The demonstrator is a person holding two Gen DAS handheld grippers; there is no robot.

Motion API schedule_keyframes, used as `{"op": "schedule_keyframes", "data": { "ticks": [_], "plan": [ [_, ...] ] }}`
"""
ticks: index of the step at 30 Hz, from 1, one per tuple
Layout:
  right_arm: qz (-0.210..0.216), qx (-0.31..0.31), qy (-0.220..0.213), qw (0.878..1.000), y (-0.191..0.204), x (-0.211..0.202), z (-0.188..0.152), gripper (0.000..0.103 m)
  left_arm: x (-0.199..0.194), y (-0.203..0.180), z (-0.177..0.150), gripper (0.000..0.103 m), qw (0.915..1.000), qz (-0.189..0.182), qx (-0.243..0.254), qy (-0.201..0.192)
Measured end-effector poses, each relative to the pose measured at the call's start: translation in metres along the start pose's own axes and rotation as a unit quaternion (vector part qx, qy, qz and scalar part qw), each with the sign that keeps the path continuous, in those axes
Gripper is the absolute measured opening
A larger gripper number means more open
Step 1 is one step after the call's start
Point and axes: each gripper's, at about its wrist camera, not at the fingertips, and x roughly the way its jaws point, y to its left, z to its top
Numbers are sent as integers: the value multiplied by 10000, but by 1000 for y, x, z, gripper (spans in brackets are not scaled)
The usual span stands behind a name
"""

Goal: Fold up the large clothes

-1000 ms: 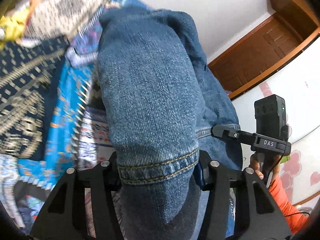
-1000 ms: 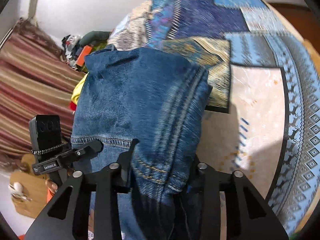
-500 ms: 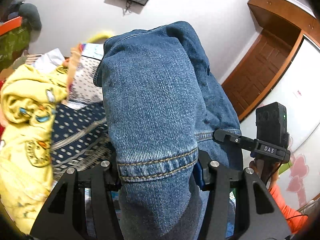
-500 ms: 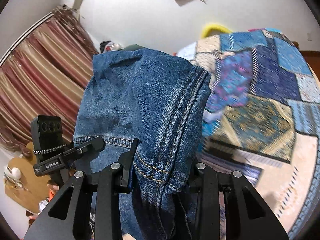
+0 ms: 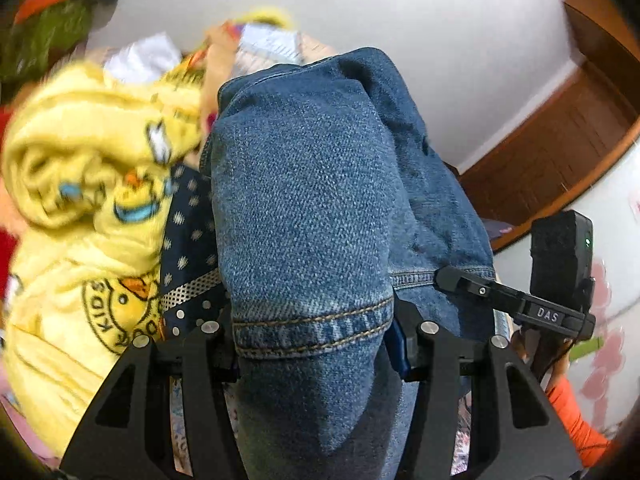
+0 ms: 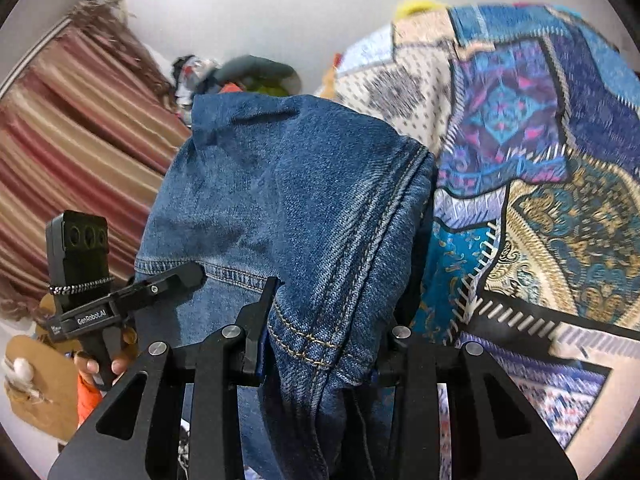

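Observation:
A pair of blue jeans (image 5: 304, 208) fills the middle of both views, doubled over and held up in the air. My left gripper (image 5: 314, 336) is shut on a hemmed leg end of the jeans. My right gripper (image 6: 320, 344) is shut on the other hemmed end with its side seam (image 6: 372, 232). The right gripper also shows at the right of the left wrist view (image 5: 520, 300). The left gripper also shows at the left of the right wrist view (image 6: 120, 300). The fingertips are hidden by denim.
A patchwork bedspread (image 6: 540, 168) lies below at the right. A yellow duck-print garment (image 5: 80, 200) is bunched at the left. Striped curtains (image 6: 68, 144), a clothes pile (image 6: 240, 76), a white wall and a wooden door (image 5: 560, 160) stand behind.
Both grippers rose and tilted up with the jeans, then dipped slightly. The views swung from the bedspread toward the wall; the yellow garment came into view.

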Motion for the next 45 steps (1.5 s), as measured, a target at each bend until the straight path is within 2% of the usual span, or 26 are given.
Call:
{"op": "schedule_keyframes", "data": {
  "ticks": [3, 6, 9, 11, 13, 15, 19, 23, 26, 29, 33, 37, 42, 43, 45],
  "plan": [
    [-194, 122, 260, 9994, -17, 30, 0, 32, 41, 37, -2, 54, 9989, 19, -356, 294],
    [-335, 20, 692, 9970, -30, 54, -5, 33, 72, 65, -12, 61, 9968, 239, -543, 543],
    [-337, -92, 644, 9973, -37, 48, -9, 43, 67, 76, -20, 76, 9973, 136, -648, 324],
    [-528, -194, 656, 9963, -39, 41, -11, 46, 60, 73, -26, 79, 9972, 364, -575, 302],
    [-712, -380, 688, 9944, -37, 34, -15, 47, 51, 65, -33, 80, 9968, 626, -401, 289],
    [-982, -647, 740, 9903, -31, 23, -25, 55, 35, 54, -43, 80, 9955, 910, -212, 153],
    [-1285, -967, 635, 9849, -25, 1, -41, 57, 14, 40, -56, 79, 9915, 1293, -73, 81],
    [-1171, -894, 276, 9887, -12, -35, -45, 57, -23, 6, -66, 79, 9881, 1503, 203, -263],
    [-922, -970, 29, 9910, 9, -69, -45, 57, -65, -38, -73, 79, 9847, 1500, 521, -724],
    [-858, -1208, -456, 9879, 40, -112, -47, 57, -110, -79, -81, 79, 9780, 1484, 786, -1240],
    [-654, -1566, -1232, 9778, 86, -176, -58, 57, -176, -139, -103, 79, 9614, 1354, 1129, -2112],
    [-393, -1863, -1889, 9634, 127, -227, -84, 57, -226, -191, -138, 79, 9347, 1389, 1488, -2913],
    [-178, -2113, -2528, 9440, 157, -270, -126, 57, -263, -236, -194, 79, 8970, 1493, 1742, -3778],
    [-166, -2149, -2611, 9409, 161, -275, -133, 57, -268, -242, -206, 79, 8908, 1500, 1752, -3915],
    [-193, -2264, -2802, 9327, 170, -284, -152, 57, -272, -250, -227, 79, 8835, 1497, 1721, -4091]
  ]
}}
